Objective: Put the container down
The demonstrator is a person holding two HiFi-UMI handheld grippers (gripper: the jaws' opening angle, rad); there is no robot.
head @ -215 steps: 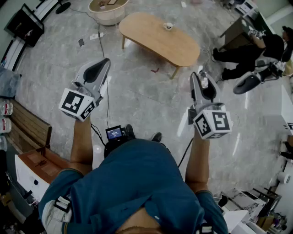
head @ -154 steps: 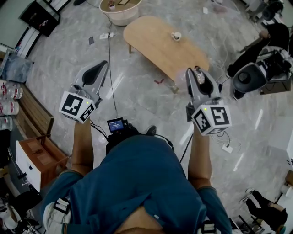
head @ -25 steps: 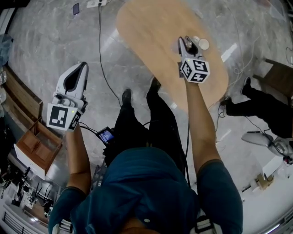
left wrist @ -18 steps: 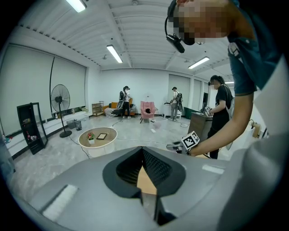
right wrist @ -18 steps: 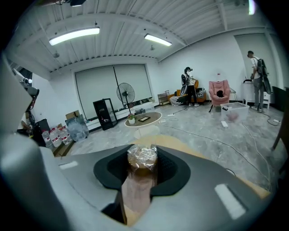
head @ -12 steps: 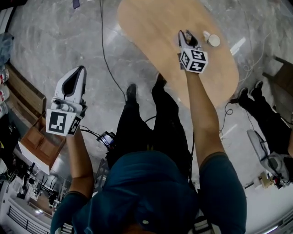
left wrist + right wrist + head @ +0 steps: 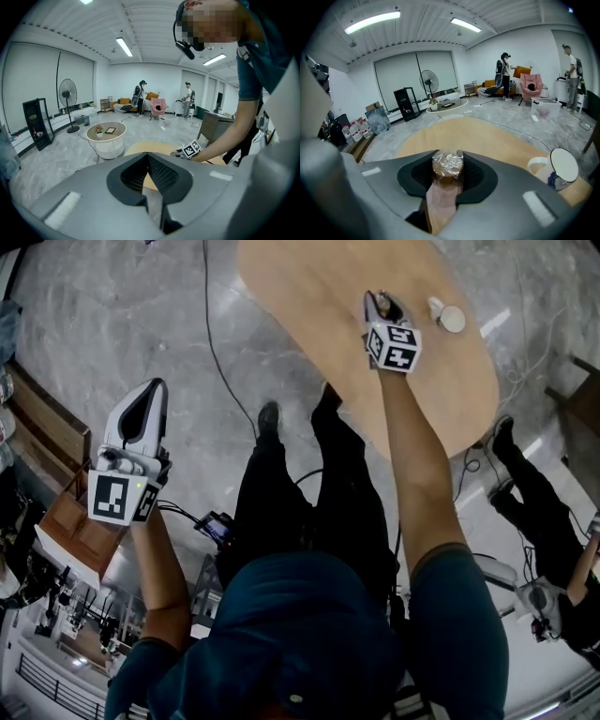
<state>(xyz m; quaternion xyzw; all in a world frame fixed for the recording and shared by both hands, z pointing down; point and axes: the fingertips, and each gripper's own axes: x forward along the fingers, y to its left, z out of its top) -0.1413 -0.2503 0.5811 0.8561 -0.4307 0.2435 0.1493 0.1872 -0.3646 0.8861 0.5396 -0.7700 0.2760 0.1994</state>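
My right gripper [image 7: 382, 306] is shut on the container [image 7: 446, 169], a small jar with brown contents and crinkled clear wrap over its top. It hangs over the oval wooden table [image 7: 319, 287], left of a white mug [image 7: 452, 319]. In the right gripper view the jar [image 7: 446, 169] fills the gap between the dark pads [image 7: 474, 178], and the mug [image 7: 558, 172] stands at the right on the table [image 7: 478, 136]. My left gripper [image 7: 142, 411] hangs over the floor at the left with its jaws together and nothing in them; the left gripper view shows its tips [image 7: 152, 187] meeting.
A black cable [image 7: 214, 343] runs across the marble floor beside the table. A wooden box [image 7: 67, 538] sits at the lower left. A person's legs [image 7: 530, 507] stretch out at the right. A round white side table [image 7: 106, 137] and a fan [image 7: 68, 96] stand further off.
The right gripper with the jar has stayed over the table, near the mug. The head view has shifted, so the mug shows further right. The left gripper sits a little lower in the picture.
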